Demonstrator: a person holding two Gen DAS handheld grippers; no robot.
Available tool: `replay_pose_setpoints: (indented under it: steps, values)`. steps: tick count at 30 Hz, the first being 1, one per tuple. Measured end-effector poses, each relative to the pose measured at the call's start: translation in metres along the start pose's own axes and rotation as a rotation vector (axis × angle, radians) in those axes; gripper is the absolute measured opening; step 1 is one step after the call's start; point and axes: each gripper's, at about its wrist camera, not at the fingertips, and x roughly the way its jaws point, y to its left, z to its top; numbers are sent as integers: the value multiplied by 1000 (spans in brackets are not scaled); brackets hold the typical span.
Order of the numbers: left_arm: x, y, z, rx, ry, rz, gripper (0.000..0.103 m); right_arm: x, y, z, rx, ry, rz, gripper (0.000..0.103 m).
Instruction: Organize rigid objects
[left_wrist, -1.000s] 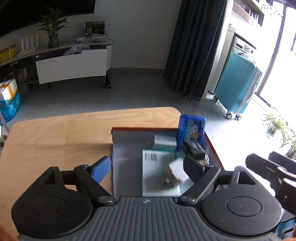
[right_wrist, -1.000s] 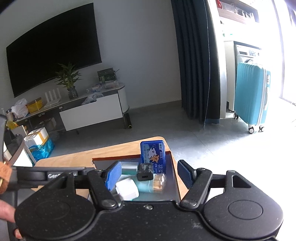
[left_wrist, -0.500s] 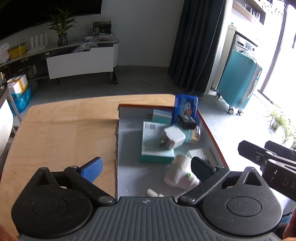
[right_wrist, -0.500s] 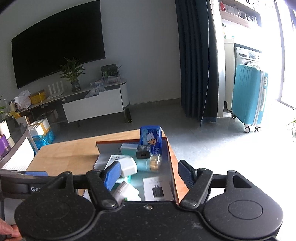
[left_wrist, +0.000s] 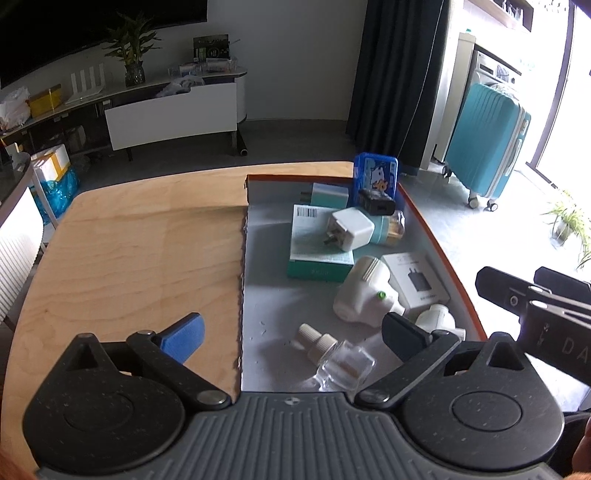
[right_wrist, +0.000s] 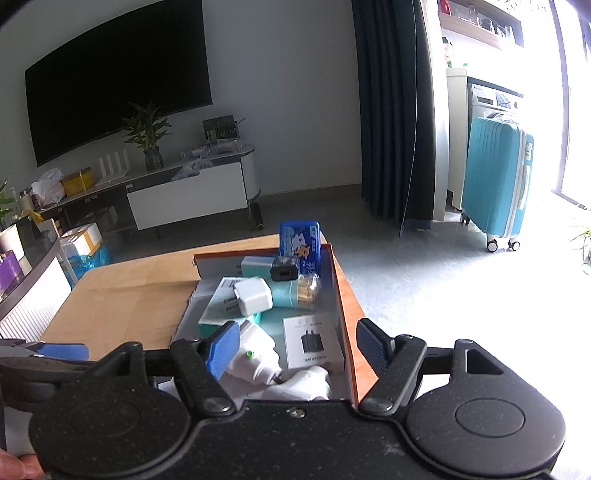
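Your left gripper (left_wrist: 291, 332) has its jaws spread about as wide as they go and nothing's pinched in them; the clear little bottle (left_wrist: 334, 356) with the ribbed cream cap lies loose on the tray floor right between the fingertips, closer to the right one. Just ahead of that right fingertip is the white plug-in unit (left_wrist: 365, 295) with the green dot, and beyond it to the right the white charger box (left_wrist: 415, 278). Further out in front you've got the white adapter (left_wrist: 349, 229) sitting on top of the teal flat box (left_wrist: 317, 254), then the black adapter (left_wrist: 376, 201) and the blue tin (left_wrist: 376, 177) standing upright against the far end of the orange-rimmed tray (left_wrist: 443, 258). The wooden table (left_wrist: 140, 258) is off to the left of your left finger.

Your right gripper (right_wrist: 297, 345) is partway apart and its jaws are opening, with nothing clamped; it hangs over the near end of the same tray, the green-dot plug-in unit by its left pad, the charger box between the two pads further ahead
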Motion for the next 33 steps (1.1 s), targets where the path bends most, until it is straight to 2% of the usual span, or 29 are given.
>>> replay_pose_setpoints:
  steps: [7,23,33]
  values:
    - [-3,-4,-8,28,8,15,103,-5,1,-7,-1,4,2,85]
    - [-10,-5,-13,21,-6,30,103,-13,6,-10,-21,-6,12,87]
    - [-12,-5,-13,27,-17,19,103,-15,7,-9,-20,-11,16,87]
